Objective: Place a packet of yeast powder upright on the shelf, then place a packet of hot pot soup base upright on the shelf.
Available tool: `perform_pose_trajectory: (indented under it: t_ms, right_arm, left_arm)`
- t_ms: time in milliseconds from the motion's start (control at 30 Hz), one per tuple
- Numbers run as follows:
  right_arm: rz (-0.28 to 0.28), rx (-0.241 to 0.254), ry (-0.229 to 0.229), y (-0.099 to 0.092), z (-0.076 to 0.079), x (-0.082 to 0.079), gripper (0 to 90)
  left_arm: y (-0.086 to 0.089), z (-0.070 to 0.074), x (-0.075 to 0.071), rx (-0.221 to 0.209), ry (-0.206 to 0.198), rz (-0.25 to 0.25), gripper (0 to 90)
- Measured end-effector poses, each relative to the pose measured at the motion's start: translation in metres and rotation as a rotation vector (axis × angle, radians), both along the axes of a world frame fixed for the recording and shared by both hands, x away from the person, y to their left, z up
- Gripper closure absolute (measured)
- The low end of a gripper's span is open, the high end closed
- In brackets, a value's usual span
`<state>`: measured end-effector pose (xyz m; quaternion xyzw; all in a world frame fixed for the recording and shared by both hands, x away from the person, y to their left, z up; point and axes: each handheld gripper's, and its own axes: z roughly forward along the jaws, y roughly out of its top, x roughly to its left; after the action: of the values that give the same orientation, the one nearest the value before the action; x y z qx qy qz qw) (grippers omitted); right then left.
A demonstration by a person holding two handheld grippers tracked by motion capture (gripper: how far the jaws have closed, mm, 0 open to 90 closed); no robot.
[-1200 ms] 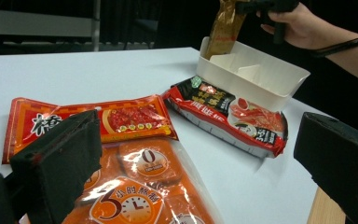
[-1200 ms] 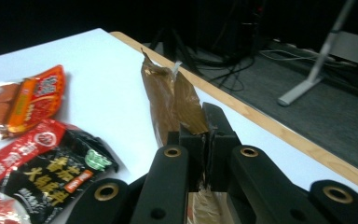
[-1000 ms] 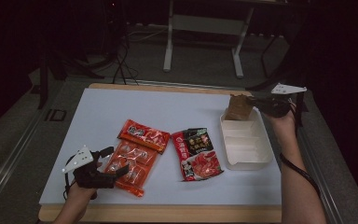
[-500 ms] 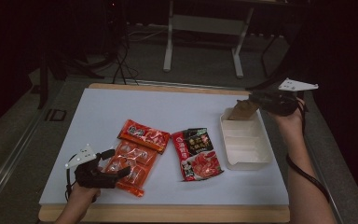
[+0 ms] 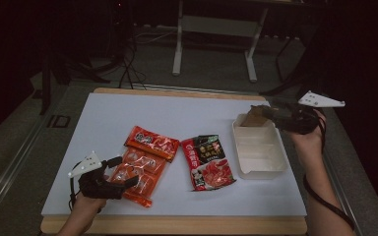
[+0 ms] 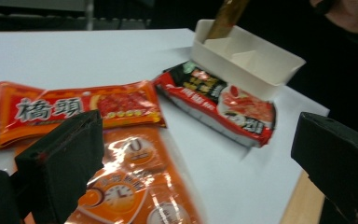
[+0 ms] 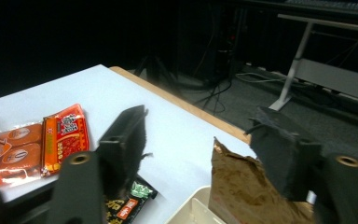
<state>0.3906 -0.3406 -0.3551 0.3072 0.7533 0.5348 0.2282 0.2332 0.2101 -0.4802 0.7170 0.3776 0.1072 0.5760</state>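
Brown and stiff, the packet (image 5: 254, 118) leans upright in the far end of the tray (image 5: 261, 167), its top against the rim. Our right gripper (image 5: 268, 114) stands beside it with jaws wide; they have just been opening, and the right gripper view shows the packet (image 7: 247, 191) between them but free of the pads. Our left gripper (image 5: 120, 173) hovers over the orange pack (image 5: 138, 174), jaws wide and empty, with the red pouch (image 5: 207, 161) lying flat between that pack and the tray.

The risk, as we judge it, sits with the brown packet: it rests on edge, so a brush from a right jaw could tip it out over the rim. On the left, a grab at the glossy orange pack may slide it into the flat sachet (image 5: 150, 142) touching it.
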Motion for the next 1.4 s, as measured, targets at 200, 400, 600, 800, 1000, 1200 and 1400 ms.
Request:
perform_pose_trajectory:
  t_ms: [200,400,600,800,1000,1200,1400]
  right_arm:
    - [0.007,0.034,-0.002,0.009,-0.001,-0.025,10.8]
    - [0.038,0.092,-0.014,0.020,-0.008,-0.051,9.5]
    - [0.031,0.074,-0.039,0.038,-0.022,-0.081,16.2]
    - [0.082,0.044,-0.023,0.055,-0.039,-0.103,15.5]
    - [0.107,0.046,-0.002,0.066,-0.046,-0.121,15.7]
    - [0.123,0.054,0.006,0.070,-0.047,-0.135,14.0]
    - [0.115,0.032,-0.008,0.072,-0.044,-0.147,14.0]
  left_arm:
    - [-0.011,0.004,0.001,0.035,-0.018,-0.033,3.1]
    - [-0.023,0.004,0.003,0.064,-0.026,-0.044,4.3]
    - [-0.031,0.007,0.007,0.079,-0.017,-0.058,4.8]
    - [-0.037,0.011,0.013,0.077,-0.013,-0.067,6.9]
    - [-0.044,0.014,0.020,0.064,-0.011,-0.066,14.7]
    - [-0.061,0.017,0.029,0.088,0.020,-0.075,15.9]
    - [-0.089,0.015,0.041,0.111,0.058,-0.104,16.1]
